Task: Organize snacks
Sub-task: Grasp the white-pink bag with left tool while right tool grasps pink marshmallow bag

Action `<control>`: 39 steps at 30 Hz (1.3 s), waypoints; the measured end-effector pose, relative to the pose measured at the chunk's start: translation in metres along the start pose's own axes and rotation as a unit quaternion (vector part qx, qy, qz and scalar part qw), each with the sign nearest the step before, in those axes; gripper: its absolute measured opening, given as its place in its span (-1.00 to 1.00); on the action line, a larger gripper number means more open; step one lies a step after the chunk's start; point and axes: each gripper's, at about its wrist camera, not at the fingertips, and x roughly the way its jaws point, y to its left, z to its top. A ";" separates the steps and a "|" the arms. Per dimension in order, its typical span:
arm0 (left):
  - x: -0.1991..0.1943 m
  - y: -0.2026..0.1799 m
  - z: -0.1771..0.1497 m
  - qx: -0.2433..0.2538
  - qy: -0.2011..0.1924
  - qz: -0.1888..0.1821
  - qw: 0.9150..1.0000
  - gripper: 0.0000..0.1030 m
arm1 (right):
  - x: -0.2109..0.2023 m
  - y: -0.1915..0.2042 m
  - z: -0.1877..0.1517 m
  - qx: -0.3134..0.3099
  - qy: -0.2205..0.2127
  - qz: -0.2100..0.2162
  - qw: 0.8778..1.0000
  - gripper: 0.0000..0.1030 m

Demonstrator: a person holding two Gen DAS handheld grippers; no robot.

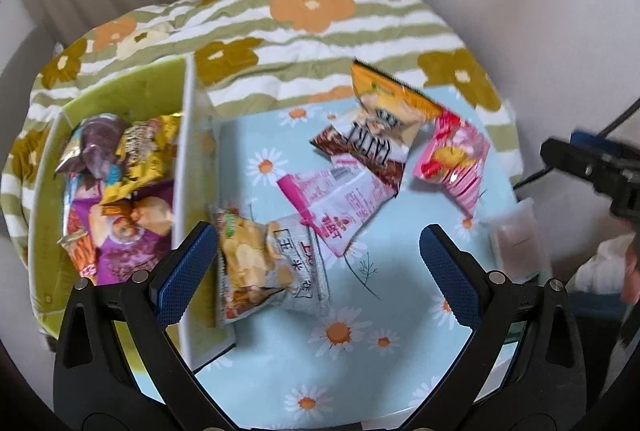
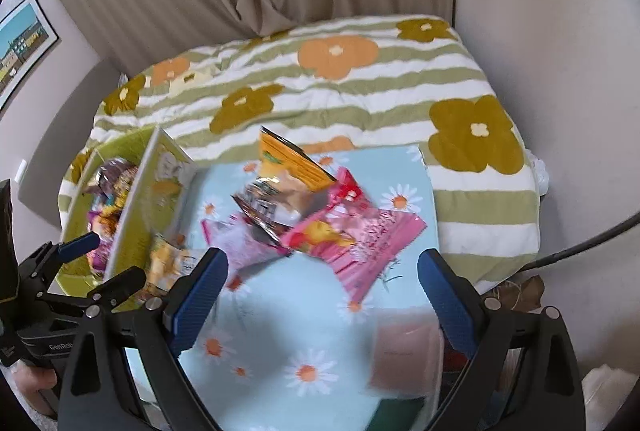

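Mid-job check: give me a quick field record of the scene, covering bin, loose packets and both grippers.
bin: green bin on the table's left, already holding several snack packets
table: daisy-print cloth
nearest loose packet: grey chip bag, lying against the bin's white wall
other loose packets: white-pink packet, brown packet, orange packet, pink packet, clustered mid-table
left gripper: open, empty, over the grey chip bag
right gripper: open, empty
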 end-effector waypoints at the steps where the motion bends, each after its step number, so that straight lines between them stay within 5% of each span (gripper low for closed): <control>1: 0.007 -0.004 0.001 0.012 0.007 0.005 1.000 0.95 | 0.006 -0.003 0.001 -0.010 0.007 0.005 1.000 0.84; 14: 0.109 -0.039 0.016 0.187 0.079 0.053 0.978 0.95 | 0.077 -0.009 -0.002 -0.200 0.027 0.022 0.979 0.84; 20: 0.139 -0.045 0.023 0.210 0.102 0.045 0.971 0.95 | 0.104 -0.006 -0.006 -0.266 0.041 0.006 0.963 0.84; 27: 0.163 -0.045 0.028 0.218 0.128 0.037 0.967 0.92 | 0.126 -0.007 -0.001 -0.280 0.061 0.019 0.958 0.84; 39: 0.171 -0.039 0.023 0.193 0.157 -0.001 0.969 0.21 | 0.154 0.000 -0.006 -0.324 0.076 0.012 0.943 0.84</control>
